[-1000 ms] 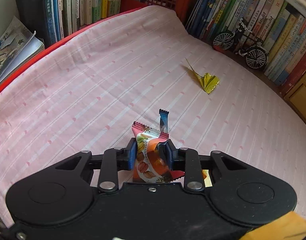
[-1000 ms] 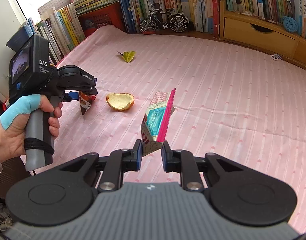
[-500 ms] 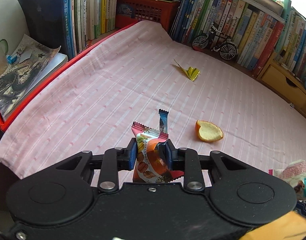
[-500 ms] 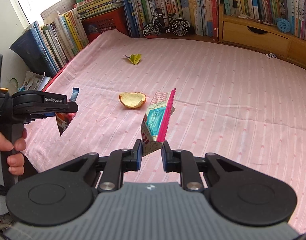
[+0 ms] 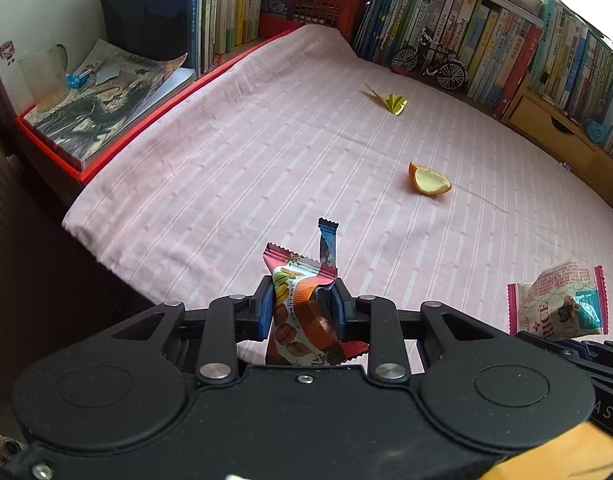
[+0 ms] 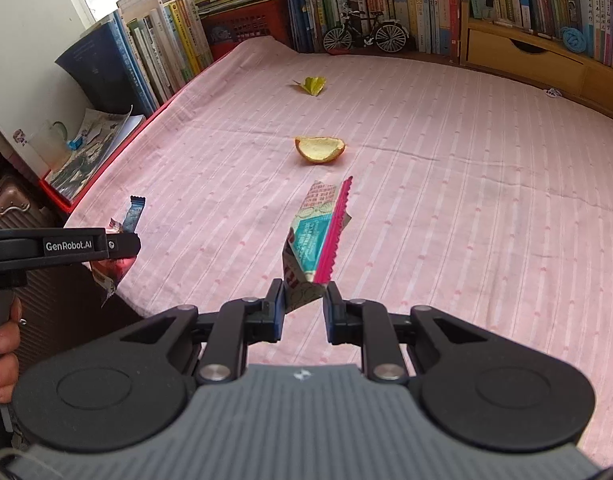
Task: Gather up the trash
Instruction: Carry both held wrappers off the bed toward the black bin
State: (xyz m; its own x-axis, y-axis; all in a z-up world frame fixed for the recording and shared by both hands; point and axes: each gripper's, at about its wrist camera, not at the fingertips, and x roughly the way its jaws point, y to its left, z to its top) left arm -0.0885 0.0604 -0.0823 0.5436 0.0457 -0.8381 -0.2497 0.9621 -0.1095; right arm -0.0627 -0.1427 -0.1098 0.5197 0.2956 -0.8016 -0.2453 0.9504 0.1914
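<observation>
Both claws are loaded right now, so this looks like the carry-off step. The left gripper point(image 5: 302, 307) is clamped on an orange macaron-print snack wrapper point(image 5: 302, 312) plus a thin blue wrapper point(image 5: 327, 240). The right gripper point(image 6: 304, 307) pinches a crinkled pink-and-teal rice cracker wrapper point(image 6: 316, 236). No bin in view, so next is probably finding one and dropping these. Count: three wrappers held, and on the pink striped tablecloth point(image 6: 466, 200) one orange peel piece point(image 6: 319, 149) and one yellow-green foil scrap point(image 6: 313, 85).

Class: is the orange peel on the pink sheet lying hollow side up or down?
Hollow side up: the orange peel shows its pale inner pith as an open cup.
</observation>
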